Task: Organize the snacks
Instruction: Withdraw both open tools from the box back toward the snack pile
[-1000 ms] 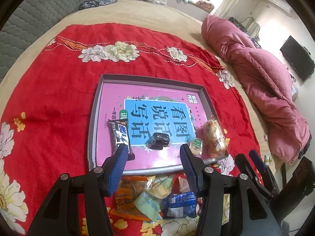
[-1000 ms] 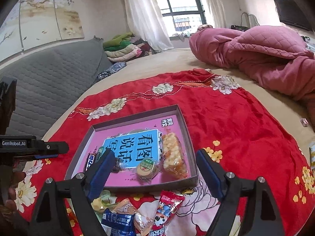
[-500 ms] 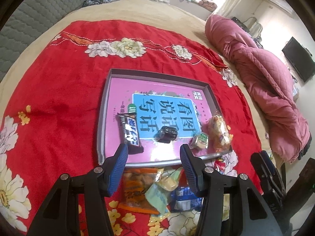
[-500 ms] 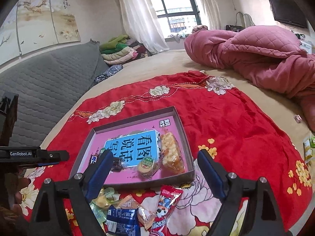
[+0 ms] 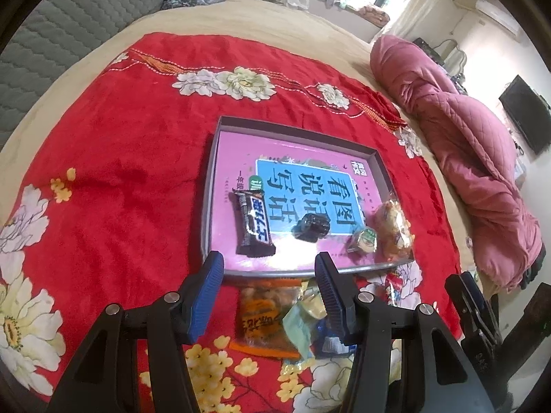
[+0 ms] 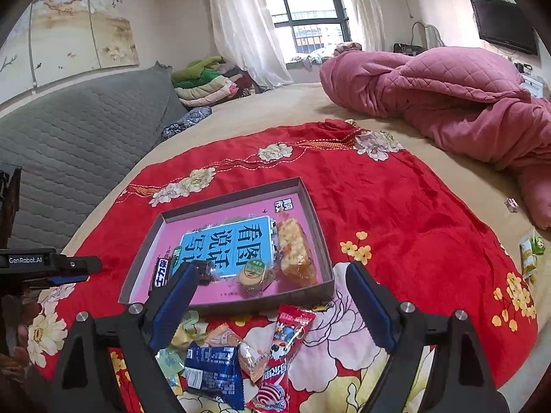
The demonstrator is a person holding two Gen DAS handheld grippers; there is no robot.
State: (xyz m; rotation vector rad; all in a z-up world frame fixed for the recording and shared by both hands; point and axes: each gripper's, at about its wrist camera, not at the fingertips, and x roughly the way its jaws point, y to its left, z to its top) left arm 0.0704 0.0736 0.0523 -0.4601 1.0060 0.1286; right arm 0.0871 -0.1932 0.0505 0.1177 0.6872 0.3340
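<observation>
A shallow grey box (image 5: 210,186) with a pink and blue printed bottom lies on a red flowered blanket. In it are a dark chocolate bar (image 5: 254,223), a small black sweet (image 5: 311,227), a round green-labelled cake (image 5: 363,239) and a clear-wrapped pastry (image 5: 392,229). In the right wrist view the same box (image 6: 311,203) holds the pastry (image 6: 294,251) and cake (image 6: 253,272). Loose snacks lie before it: an orange packet (image 5: 261,320), a blue packet (image 6: 213,375), a red packet (image 6: 286,347). My left gripper (image 5: 268,268) is open and empty above the pile. My right gripper (image 6: 272,285) is open and empty.
A pink quilt (image 6: 447,93) is heaped on the bed at the right. A grey padded headboard (image 6: 69,130) runs along the left. Small green cartons (image 6: 532,251) lie at the blanket's right edge. The left gripper's body (image 6: 44,265) shows at the left of the right wrist view.
My left gripper has drawn back from the box, so the box and the snack pile show further up. My right gripper has risen slightly. Both stay open.
</observation>
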